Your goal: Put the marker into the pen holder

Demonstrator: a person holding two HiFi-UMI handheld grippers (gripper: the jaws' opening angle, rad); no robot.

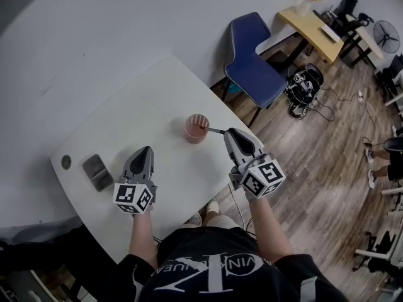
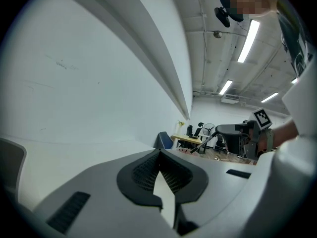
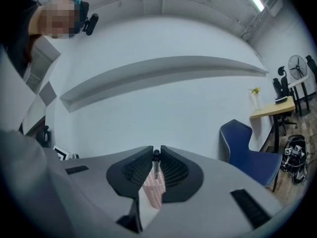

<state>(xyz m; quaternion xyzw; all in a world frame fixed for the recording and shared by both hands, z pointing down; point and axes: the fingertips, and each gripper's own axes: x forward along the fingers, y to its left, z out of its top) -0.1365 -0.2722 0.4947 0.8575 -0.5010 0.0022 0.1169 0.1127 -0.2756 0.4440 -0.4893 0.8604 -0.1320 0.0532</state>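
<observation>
A pink mesh pen holder (image 1: pixel 196 128) stands upright near the right edge of the white table (image 1: pixel 145 106). My right gripper (image 1: pixel 227 133) is shut on a dark marker (image 1: pixel 214 130), which lies nearly level and points left, its tip over the holder's rim. In the right gripper view the marker (image 3: pixel 156 161) sits pinched between the jaws, with the holder (image 3: pixel 154 191) just beyond and below it. My left gripper (image 1: pixel 148 150) hovers over the table to the holder's left, shut with nothing between its jaws. From the left gripper view the marker (image 2: pixel 204 143) slants down toward the table.
A dark grey flat block (image 1: pixel 97 172) and a round cable hole (image 1: pixel 66 162) are at the table's left end. A blue chair (image 1: pixel 255 61) stands past the table's right edge, and a wooden desk (image 1: pixel 312 27) is farther back. A person's legs (image 1: pixel 384 165) show at the far right.
</observation>
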